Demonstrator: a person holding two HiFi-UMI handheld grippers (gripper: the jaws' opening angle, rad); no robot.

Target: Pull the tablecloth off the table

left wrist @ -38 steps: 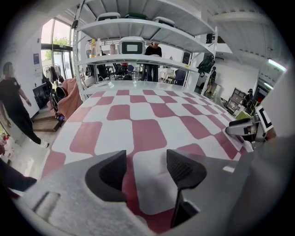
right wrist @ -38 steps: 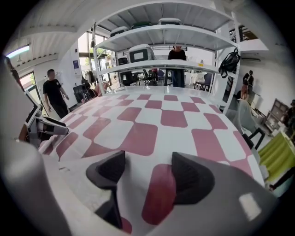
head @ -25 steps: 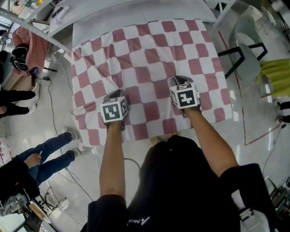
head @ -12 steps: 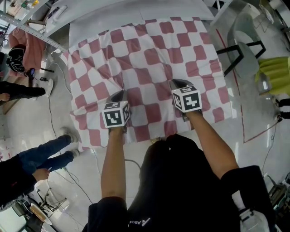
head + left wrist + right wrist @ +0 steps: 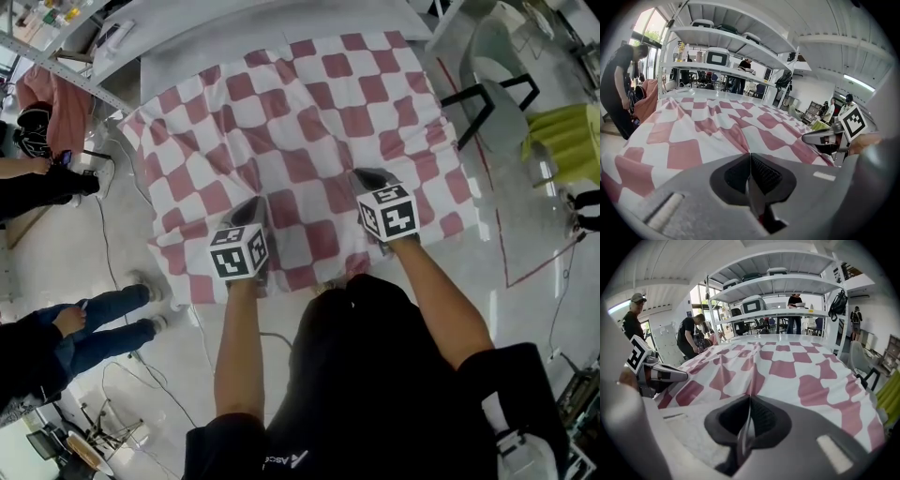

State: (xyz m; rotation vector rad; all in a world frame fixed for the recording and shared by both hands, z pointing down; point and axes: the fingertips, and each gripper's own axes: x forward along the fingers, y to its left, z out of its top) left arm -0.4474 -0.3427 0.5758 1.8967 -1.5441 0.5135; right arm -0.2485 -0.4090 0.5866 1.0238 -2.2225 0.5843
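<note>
A pink-and-white checked tablecloth (image 5: 309, 122) covers the table (image 5: 281, 33), and its near edge hangs over the front. My left gripper (image 5: 249, 212) is shut on a pinched fold of the cloth near the front left. In the left gripper view the fold (image 5: 736, 136) runs up into the closed jaws of that gripper (image 5: 750, 157). My right gripper (image 5: 367, 178) is shut on another fold at the front right, seen in the right gripper view as a ridge (image 5: 752, 376) ending at the gripper (image 5: 750, 399). Creases fan out from both grips.
A strip of bare white tabletop shows beyond the cloth's far edge. A chair (image 5: 497, 84) and a yellow-green object (image 5: 562, 141) stand to the right. People (image 5: 56, 328) stand on the floor at the left, with cables nearby. Shelving (image 5: 726, 42) rises behind the table.
Both grippers have drawn back a little toward me. The cloth has bunched into deeper creases ahead of them and shifted with them.
</note>
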